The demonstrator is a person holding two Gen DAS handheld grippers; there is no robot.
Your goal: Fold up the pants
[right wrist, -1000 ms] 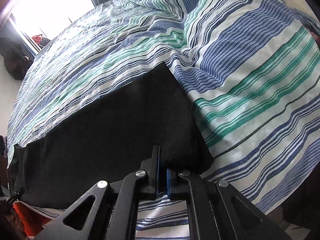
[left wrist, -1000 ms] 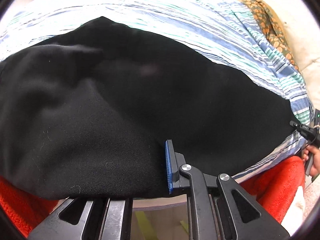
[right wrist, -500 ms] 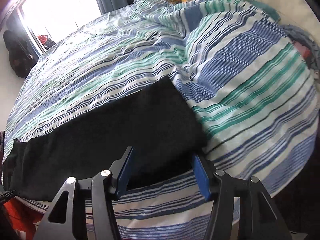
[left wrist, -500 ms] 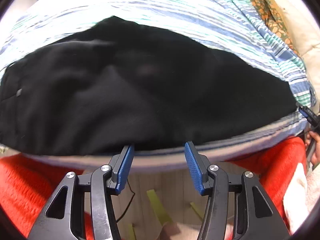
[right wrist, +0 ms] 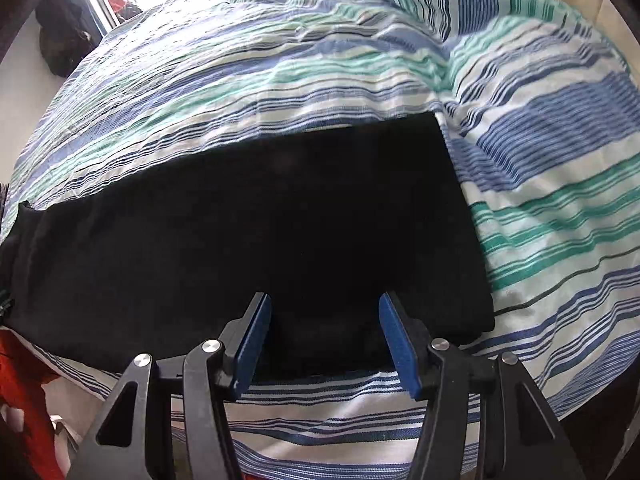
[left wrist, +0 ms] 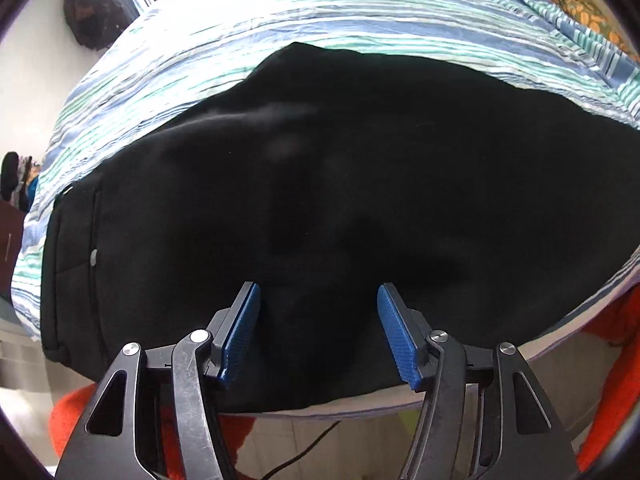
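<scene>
My left gripper and right gripper, jaws released, hover over the black fabric pants lying flat on the blue-green striped bedsheet.

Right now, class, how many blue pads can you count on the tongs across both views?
4: two on the left tongs, two on the right tongs, all above the black pants.

A striped bedsheet covers the bed, with what may be an orange blanket below its edge.
</scene>
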